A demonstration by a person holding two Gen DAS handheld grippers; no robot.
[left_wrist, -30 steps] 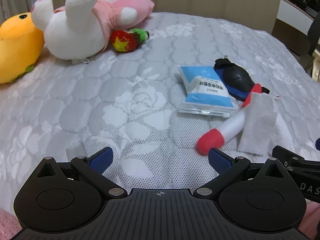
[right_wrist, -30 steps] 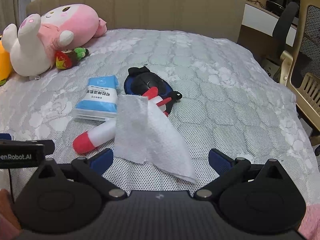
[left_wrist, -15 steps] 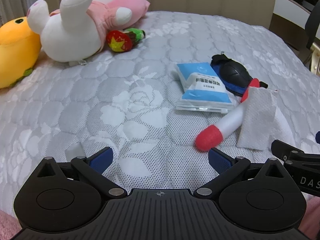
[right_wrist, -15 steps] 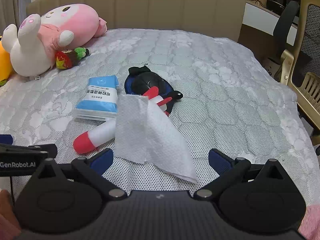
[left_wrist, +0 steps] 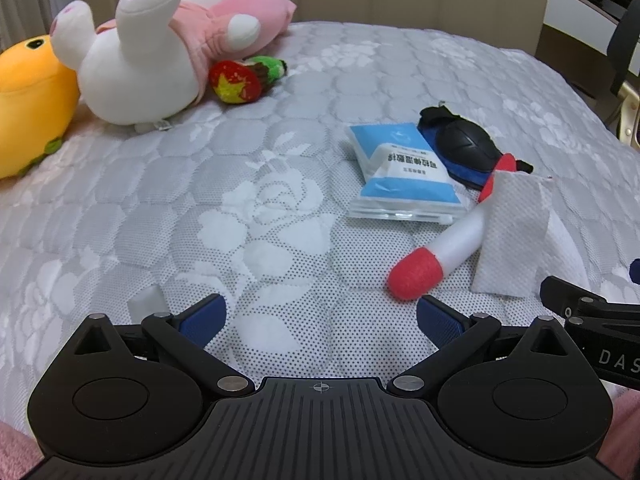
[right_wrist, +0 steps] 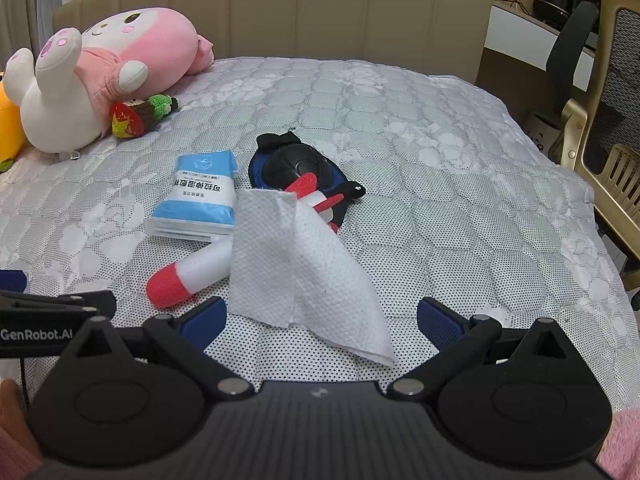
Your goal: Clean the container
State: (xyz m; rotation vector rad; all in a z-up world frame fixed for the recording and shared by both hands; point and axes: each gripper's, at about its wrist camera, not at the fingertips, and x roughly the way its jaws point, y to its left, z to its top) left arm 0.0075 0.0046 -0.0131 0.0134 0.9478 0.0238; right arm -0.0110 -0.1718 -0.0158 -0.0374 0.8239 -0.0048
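Observation:
A white tube-shaped container with red ends (left_wrist: pixel 436 256) (right_wrist: pixel 192 272) lies on the quilted bed. A white paper towel (right_wrist: pixel 296 268) (left_wrist: pixel 512 232) drapes over its far half. A blue-and-white wipes pack (left_wrist: pixel 400 176) (right_wrist: pixel 200 196) lies beside it. My left gripper (left_wrist: pixel 320 312) is open and empty, with the container's red end just ahead of its right finger. My right gripper (right_wrist: pixel 322 316) is open and empty, with the towel's near edge between its fingers.
A black-and-blue pouch (right_wrist: pixel 296 168) (left_wrist: pixel 460 148) lies behind the container. A pink-and-white plush (left_wrist: pixel 172 40) (right_wrist: pixel 96 80), a yellow plush (left_wrist: pixel 28 100) and a strawberry toy (left_wrist: pixel 244 80) sit at the back left. A chair (right_wrist: pixel 600 120) stands off the bed's right edge.
The left gripper has crept forward and a little right toward the container. The right gripper has barely moved. Both stay open.

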